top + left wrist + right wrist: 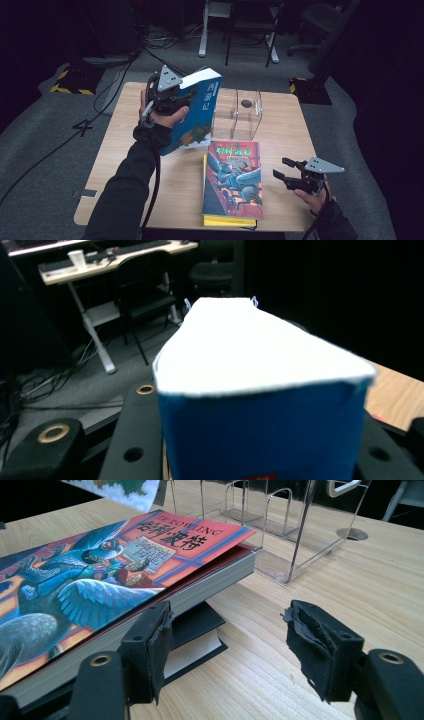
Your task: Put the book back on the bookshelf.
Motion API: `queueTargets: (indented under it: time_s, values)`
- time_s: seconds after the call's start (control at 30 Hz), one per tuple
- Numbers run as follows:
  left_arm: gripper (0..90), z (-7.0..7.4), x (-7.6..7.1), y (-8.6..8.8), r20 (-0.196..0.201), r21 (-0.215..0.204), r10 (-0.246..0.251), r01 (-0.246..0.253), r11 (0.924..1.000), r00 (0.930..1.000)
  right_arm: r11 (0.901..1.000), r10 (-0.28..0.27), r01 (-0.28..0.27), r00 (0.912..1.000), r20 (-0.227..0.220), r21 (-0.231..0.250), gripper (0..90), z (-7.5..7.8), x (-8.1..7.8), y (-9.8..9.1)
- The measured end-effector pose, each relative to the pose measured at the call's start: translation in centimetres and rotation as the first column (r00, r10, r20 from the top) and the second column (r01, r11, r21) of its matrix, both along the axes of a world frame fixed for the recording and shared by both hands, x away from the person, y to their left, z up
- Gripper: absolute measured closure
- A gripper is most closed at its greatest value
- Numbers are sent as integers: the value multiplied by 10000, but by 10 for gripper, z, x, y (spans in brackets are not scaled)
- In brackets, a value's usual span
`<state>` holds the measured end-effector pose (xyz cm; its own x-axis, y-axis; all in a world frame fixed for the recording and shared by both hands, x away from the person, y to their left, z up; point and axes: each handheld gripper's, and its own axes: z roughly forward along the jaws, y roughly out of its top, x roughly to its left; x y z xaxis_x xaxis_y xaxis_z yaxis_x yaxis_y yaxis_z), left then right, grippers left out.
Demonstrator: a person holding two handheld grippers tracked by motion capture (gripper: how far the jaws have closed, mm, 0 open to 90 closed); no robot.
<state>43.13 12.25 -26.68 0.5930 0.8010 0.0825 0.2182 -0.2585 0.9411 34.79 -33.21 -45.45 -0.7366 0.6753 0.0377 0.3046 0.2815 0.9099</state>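
My left gripper (181, 96) is shut on a thick blue book (195, 112) and holds it tilted above the table's far left, beside the clear acrylic rack (237, 114). In the left gripper view the blue book (260, 405) sits between the jaws, its white page edge facing up. A red book with a winged creature on its cover (234, 177) lies on top of a stack at the front middle. My right gripper (282, 169) stands open just right of that stack, low over the table. In the right gripper view its pads (155, 645) are beside the red book (125, 580), with nothing between them.
Under the red book lie a black-covered book (197, 640) and a yellow one (227, 220). The clear acrylic rack (280, 535) has several upright dividers. A round cable hole (246, 103) sits behind the rack. Chairs and desk legs stand beyond the wooden table (125, 165).
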Motion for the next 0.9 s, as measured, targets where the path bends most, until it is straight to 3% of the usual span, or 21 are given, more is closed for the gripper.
queueTargets:
  time_s: [0.2,0.3,0.4,0.6,0.67,0.9]
  values:
    - [599,2,13,-5,-136,337,97,-92,9994,9999,10000,-44,43,10000,-38,-32,354,0,1,0]
    - [598,0,23,-21,-345,950,167,-134,9954,9993,9999,45,-47,9999,-162,-151,354,-1,1,2]
    - [598,-1,30,-31,-419,1101,291,-243,9936,9987,9997,99,-104,9997,-232,-216,355,-1,1,4]
    - [595,0,38,-39,-564,921,636,-582,9940,9964,9998,100,-104,9997,-241,-170,355,-2,1,2]
    - [597,-2,45,-42,-662,829,1054,-998,9916,9922,9998,106,-111,9996,-251,-184,355,-2,1,2]
    - [598,-11,63,-48,-940,476,1774,-1735,9837,9797,9993,265,-270,9994,-215,-253,355,-1,1,6]
